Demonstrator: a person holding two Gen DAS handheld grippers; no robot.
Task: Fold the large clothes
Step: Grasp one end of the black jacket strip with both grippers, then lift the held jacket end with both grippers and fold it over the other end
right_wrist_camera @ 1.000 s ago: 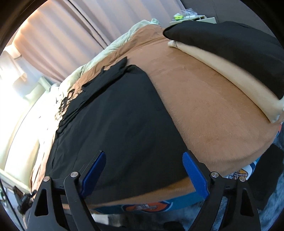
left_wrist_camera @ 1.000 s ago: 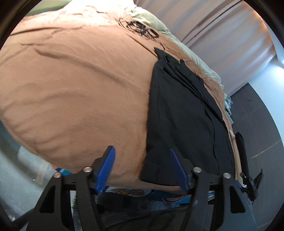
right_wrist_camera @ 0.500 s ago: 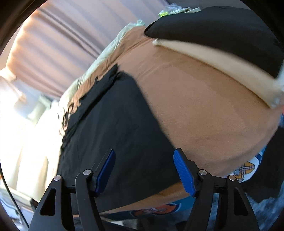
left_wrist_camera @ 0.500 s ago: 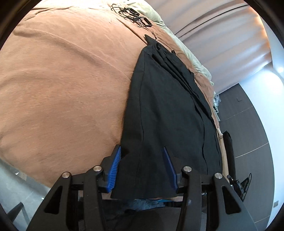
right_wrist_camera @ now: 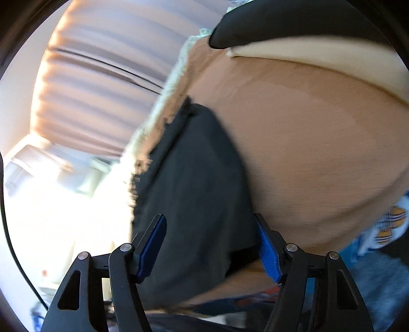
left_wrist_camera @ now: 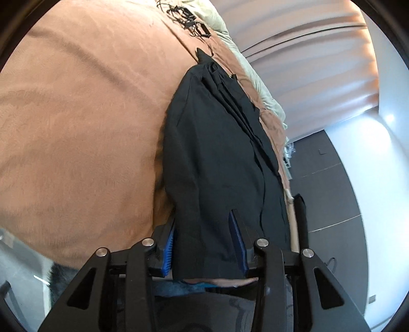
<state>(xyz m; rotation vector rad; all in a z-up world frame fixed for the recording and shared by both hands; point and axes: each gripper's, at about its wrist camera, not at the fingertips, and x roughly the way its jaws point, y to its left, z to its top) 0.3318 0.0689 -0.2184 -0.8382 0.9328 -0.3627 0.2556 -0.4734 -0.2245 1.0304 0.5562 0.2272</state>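
Note:
A large black garment (left_wrist_camera: 219,153) lies flat on a brown bedspread (left_wrist_camera: 76,115), running away from me toward the curtains. My left gripper (left_wrist_camera: 204,235) is open, its blue pads on either side of the garment's near left corner, which sits between the fingers. In the right wrist view, which is blurred, the same black garment (right_wrist_camera: 194,184) shows. My right gripper (right_wrist_camera: 212,242) is open, wider than the left, and straddles the garment's near right corner at the bed's edge.
A black pillow (right_wrist_camera: 294,23) on a cream pillow (right_wrist_camera: 319,61) lies at the bed's right end. A tangle of black cables (left_wrist_camera: 189,19) lies at the far end. Pale curtains (left_wrist_camera: 306,63) hang behind. A patterned blue sheet (right_wrist_camera: 383,224) shows below the bedspread.
Both grippers have moved forward and down onto the garment's near corners and narrowed. The left now has the fabric between its pads; the right is still moving, its view blurred.

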